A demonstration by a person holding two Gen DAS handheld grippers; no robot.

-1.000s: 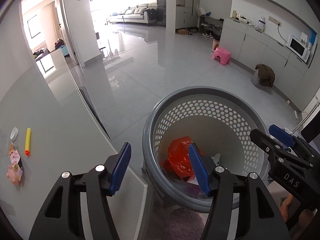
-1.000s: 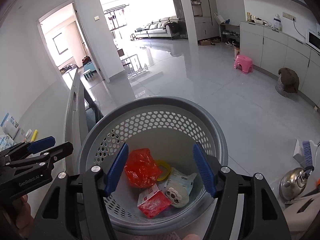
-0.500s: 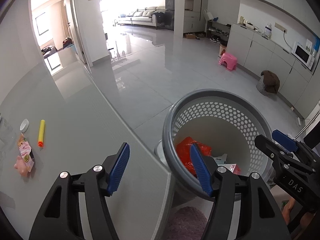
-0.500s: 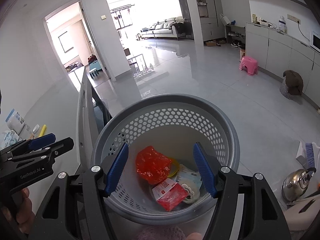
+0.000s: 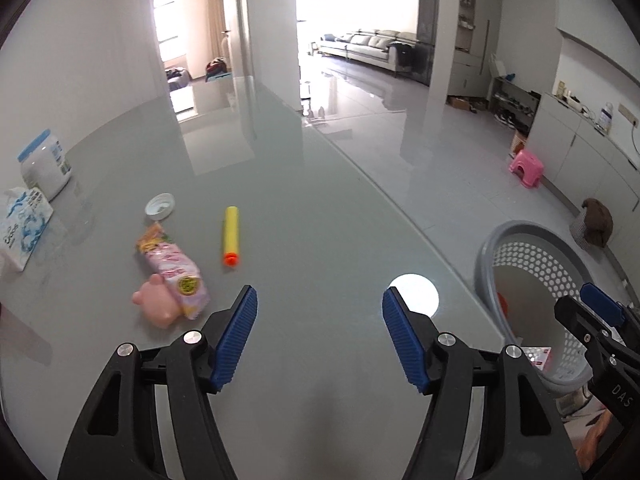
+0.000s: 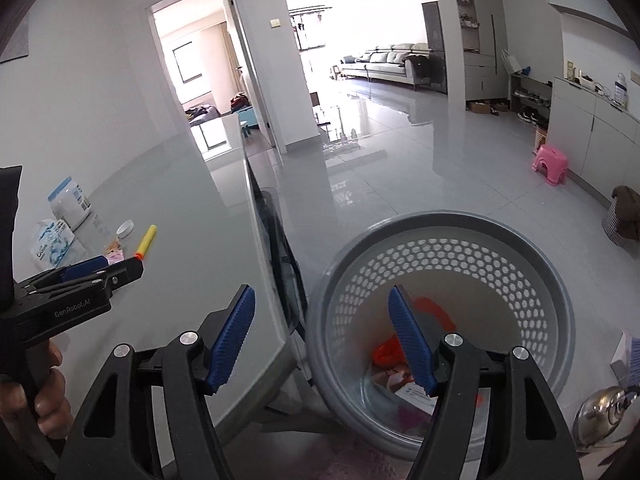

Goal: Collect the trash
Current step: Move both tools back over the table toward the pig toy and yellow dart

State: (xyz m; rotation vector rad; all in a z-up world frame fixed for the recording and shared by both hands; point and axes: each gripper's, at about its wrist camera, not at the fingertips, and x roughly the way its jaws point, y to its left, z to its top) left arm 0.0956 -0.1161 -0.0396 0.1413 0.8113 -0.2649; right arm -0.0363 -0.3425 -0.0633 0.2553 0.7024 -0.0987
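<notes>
Open tabletop (image 5: 320,240) before wrapper (image 5: 172,272).

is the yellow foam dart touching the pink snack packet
Apart. The left wrist view shows bare table between the yellow foam dart and the pink snack packet.

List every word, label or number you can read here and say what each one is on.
"DAS" – on the right gripper body, left wrist view.
"GenRobot.AI" – on the left gripper body, right wrist view.
Tissue pack: blue print, too blurred to read.
White jar: label too small.
Pink snack wrapper: print and round yellow sticker unreadable.
Packets in the basket: too blurred to read.
</notes>
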